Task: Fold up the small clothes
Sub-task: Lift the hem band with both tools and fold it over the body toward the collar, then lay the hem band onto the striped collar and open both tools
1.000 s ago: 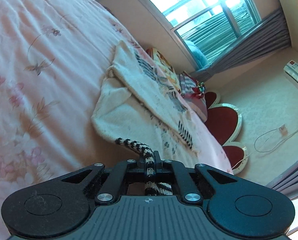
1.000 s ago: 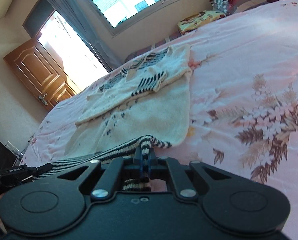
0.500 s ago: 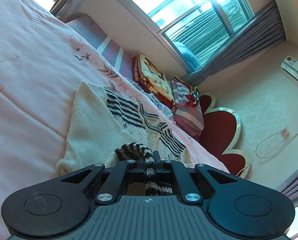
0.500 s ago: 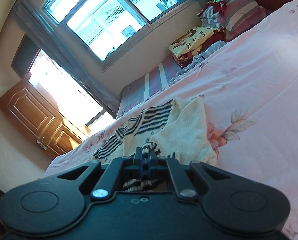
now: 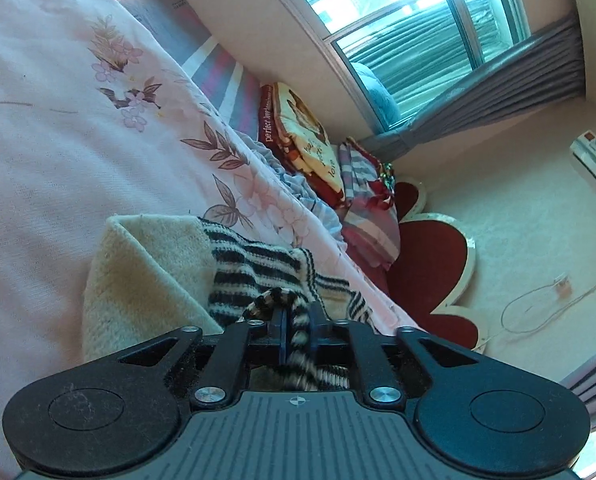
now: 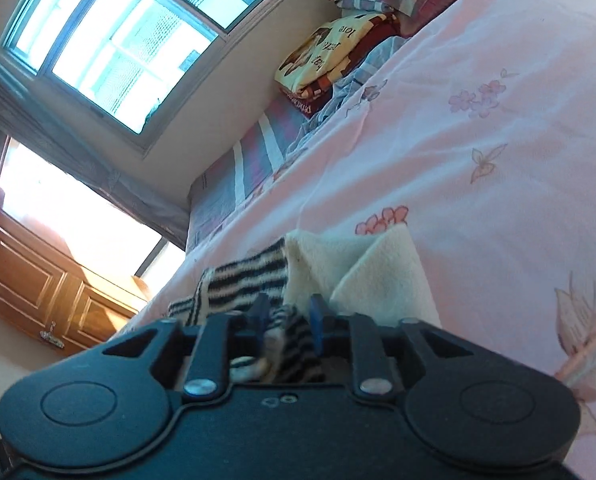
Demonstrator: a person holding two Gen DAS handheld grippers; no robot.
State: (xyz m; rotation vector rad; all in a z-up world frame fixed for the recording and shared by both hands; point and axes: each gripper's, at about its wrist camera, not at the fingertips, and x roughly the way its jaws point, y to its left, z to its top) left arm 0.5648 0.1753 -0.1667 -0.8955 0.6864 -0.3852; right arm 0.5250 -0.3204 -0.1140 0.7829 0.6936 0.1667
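A small cream knit sweater (image 5: 146, 272) with black-and-white striped bands lies on the pink floral bedsheet (image 5: 58, 152). It also shows in the right wrist view (image 6: 382, 280). My left gripper (image 5: 297, 320) is shut on its striped hem, low over the folded body. My right gripper (image 6: 286, 316) stands low over the sweater with its jaws parted a little, and the striped hem (image 6: 294, 344) lies loose between them. The lower layers of the sweater are hidden behind the gripper bodies.
Folded blankets and pillows (image 5: 310, 148) are piled at the bed's far edge under the window; they also show in the right wrist view (image 6: 330, 56). A red headboard (image 5: 430, 276) stands at the right. A wooden door (image 6: 26, 280) is at the left.
Both grippers carried the striped hem forward over the sweater and came down close to it. The right jaws have parted; they were shut on the hem before.
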